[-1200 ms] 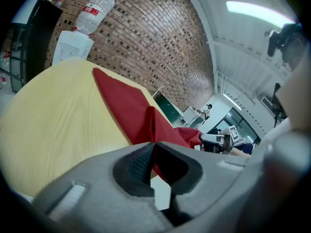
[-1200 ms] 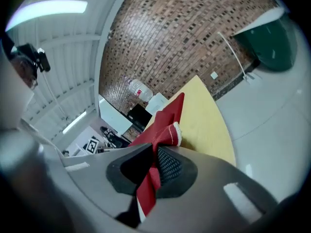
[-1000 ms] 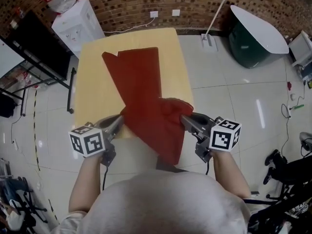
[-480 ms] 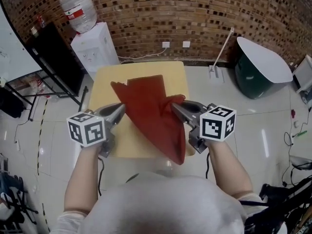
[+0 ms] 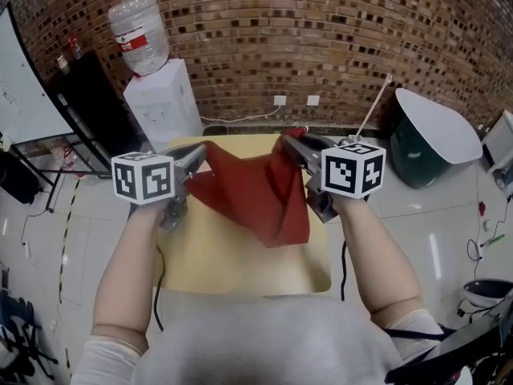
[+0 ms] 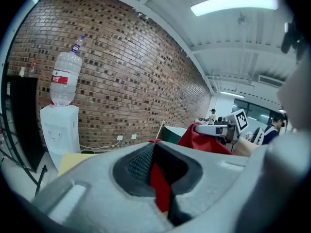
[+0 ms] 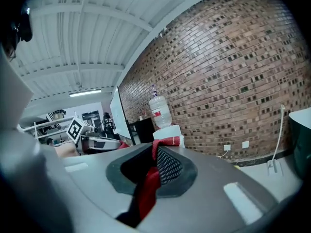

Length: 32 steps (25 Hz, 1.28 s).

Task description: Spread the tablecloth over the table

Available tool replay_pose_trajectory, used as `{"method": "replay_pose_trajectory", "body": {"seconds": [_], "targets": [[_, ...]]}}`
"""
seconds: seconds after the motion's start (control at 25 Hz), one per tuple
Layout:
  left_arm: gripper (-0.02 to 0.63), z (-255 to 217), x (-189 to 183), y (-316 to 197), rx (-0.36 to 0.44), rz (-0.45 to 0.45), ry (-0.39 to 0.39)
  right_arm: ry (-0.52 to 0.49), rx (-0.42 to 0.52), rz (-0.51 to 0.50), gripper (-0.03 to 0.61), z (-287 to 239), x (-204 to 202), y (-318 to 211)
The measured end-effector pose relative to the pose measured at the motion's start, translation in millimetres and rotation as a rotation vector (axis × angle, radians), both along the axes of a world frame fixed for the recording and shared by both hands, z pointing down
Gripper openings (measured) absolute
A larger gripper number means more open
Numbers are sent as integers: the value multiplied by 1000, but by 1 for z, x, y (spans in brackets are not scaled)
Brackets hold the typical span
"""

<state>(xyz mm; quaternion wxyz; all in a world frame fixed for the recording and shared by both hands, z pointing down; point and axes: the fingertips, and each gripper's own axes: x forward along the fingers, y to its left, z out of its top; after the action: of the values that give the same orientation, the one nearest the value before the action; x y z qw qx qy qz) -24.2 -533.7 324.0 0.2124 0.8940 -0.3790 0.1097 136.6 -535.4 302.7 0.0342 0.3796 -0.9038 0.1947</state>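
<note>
A red tablecloth (image 5: pixel 260 192) hangs in the air above the light wooden table (image 5: pixel 240 259), stretched between both grippers. My left gripper (image 5: pixel 200 151) is shut on one edge of the cloth; red fabric (image 6: pixel 160 186) shows pinched between its jaws in the left gripper view. My right gripper (image 5: pixel 286 140) is shut on the opposite edge, with a red strip (image 7: pixel 148 188) clamped in its jaws. The lower part of the cloth droops in a fold toward the table's right side. In each gripper view the other gripper (image 6: pixel 221 130) (image 7: pixel 95 142) shows with cloth in it.
A white water dispenser (image 5: pixel 160 107) with a bottle stands by the brick wall at the back left. A dark rack (image 5: pixel 88 111) is at the left, a green and white tub (image 5: pixel 429 135) at the right. Cables lie on the tiled floor (image 5: pixel 449 239).
Both grippers have risen and moved toward the far end of the table, lifting the red cloth off the tabletop. The head view has tilted up, showing more wall.
</note>
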Motion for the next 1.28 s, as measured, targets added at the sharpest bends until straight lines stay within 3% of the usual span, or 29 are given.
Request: {"method": "replay_pose_trajectory", "body": {"seconds": [0.24, 0.8, 1.28], "targets": [[8, -5, -25, -95, -21, 21, -21, 39, 0, 55, 15, -8, -22, -91], [8, 19, -78, -299, -43, -14, -103, 188, 23, 208, 15, 11, -17, -287], [8, -59, -93, -406, 136, -88, -175, 276, 127, 390, 15, -49, 28, -367]]}}
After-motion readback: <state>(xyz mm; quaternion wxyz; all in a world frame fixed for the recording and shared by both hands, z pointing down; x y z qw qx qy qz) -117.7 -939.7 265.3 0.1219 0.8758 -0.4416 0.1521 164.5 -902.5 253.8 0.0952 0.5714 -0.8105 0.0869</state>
